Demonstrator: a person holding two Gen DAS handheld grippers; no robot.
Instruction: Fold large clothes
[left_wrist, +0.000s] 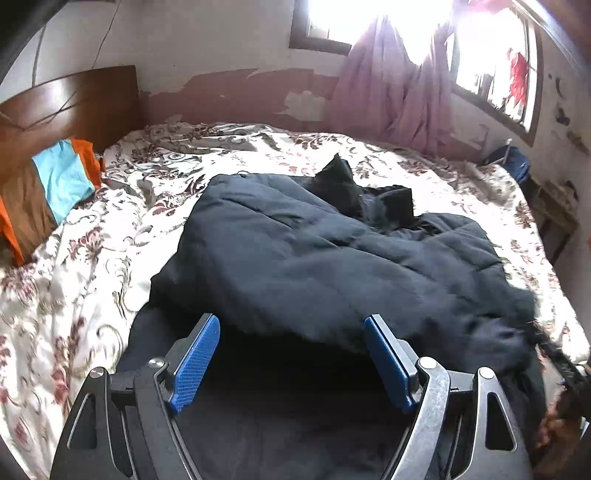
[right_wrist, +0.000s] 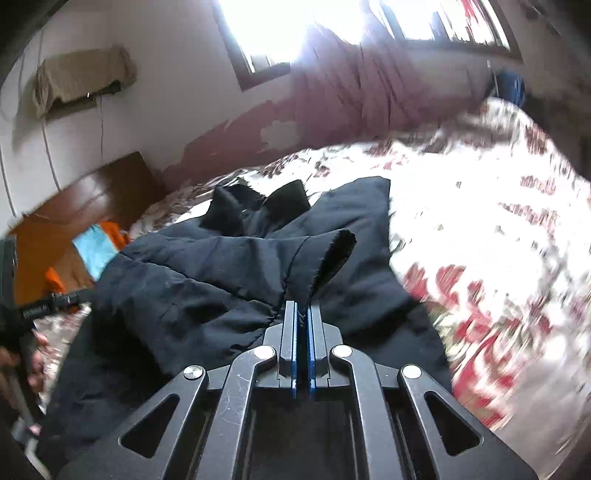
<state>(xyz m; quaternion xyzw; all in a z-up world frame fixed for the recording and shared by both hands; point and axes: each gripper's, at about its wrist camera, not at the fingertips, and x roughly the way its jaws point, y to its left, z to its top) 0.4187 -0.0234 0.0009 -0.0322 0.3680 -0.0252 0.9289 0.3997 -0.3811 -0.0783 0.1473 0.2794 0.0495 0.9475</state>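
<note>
Across the middle of the bed (left_wrist: 110, 229) lies a dark navy padded coat (left_wrist: 314, 258), rumpled, its black collar flaps standing up toward twelve o'clock. Its near hem spills over the edge of the bed at six o'clock. From the right wrist view, the right claw (right_wrist: 302, 308) is closed tight on a fold of the coat (right_wrist: 207, 280) beside a sleeve cuff, the fabric bunching up at its blue pads. From the left wrist view, the left claw (left_wrist: 291, 325) stands wide apart over the near hem, nothing pinched between its blue pads (left_wrist: 195, 362).

Under the coat is a flowered bedspread in cream and red. At nine to ten o'clock sit a brown, turquoise and orange pillow (left_wrist: 55, 184) and the wooden headboard (left_wrist: 74, 107). At one o'clock a pink curtain (left_wrist: 399, 96) hangs below a bright window (left_wrist: 369, 22). A person's hand (right_wrist: 22, 362) shows at the left edge of the right wrist view.
</note>
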